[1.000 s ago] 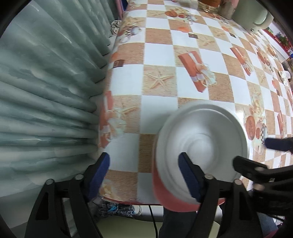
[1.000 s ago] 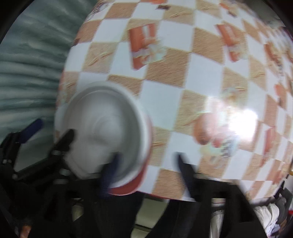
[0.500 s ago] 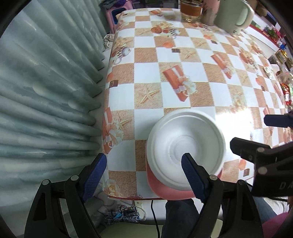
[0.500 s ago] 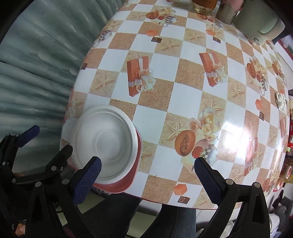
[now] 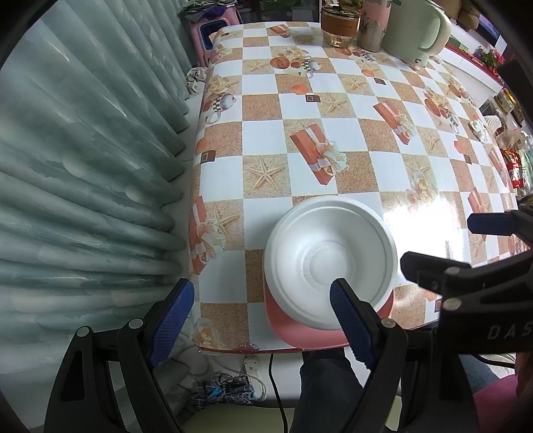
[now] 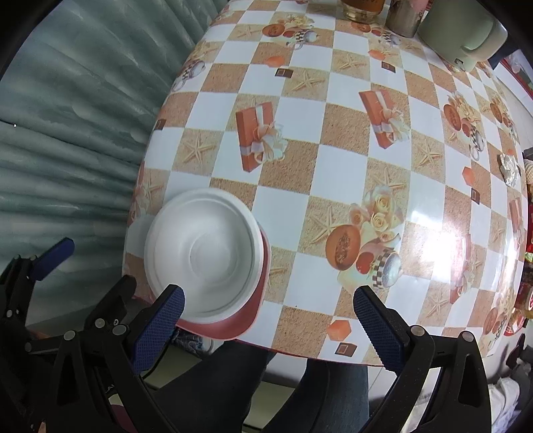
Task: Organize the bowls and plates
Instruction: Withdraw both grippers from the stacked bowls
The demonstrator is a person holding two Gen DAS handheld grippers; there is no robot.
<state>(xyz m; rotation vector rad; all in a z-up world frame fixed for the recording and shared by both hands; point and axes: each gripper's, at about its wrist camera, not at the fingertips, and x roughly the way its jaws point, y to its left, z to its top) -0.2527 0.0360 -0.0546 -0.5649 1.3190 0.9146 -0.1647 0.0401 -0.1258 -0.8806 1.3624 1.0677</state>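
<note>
A white foam bowl [image 5: 331, 263] sits on a pink plate [image 5: 299, 329] at the near edge of the checkered table [image 5: 299, 140]. The bowl [image 6: 203, 254] and the plate [image 6: 240, 319] also show in the right wrist view. My left gripper [image 5: 263, 316] is open and empty, held above and in front of the table edge, left of the bowl. My right gripper [image 6: 268, 323] is open and empty, raised over the near edge, right of the bowl. The right gripper also shows in the left wrist view [image 5: 466, 253].
A green kettle [image 5: 416, 30], a metal cup [image 5: 371, 31] and a glass jar [image 5: 339, 25] stand at the table's far end. Packets and small items [image 5: 509, 156] lie along the right edge. A grey-green curtain [image 5: 83, 160] hangs to the left. My legs [image 6: 233, 383] are under the near edge.
Both grippers have pulled up and back from the bowl, so more of the table shows. The bowl and plate stay stacked at the near edge.
</note>
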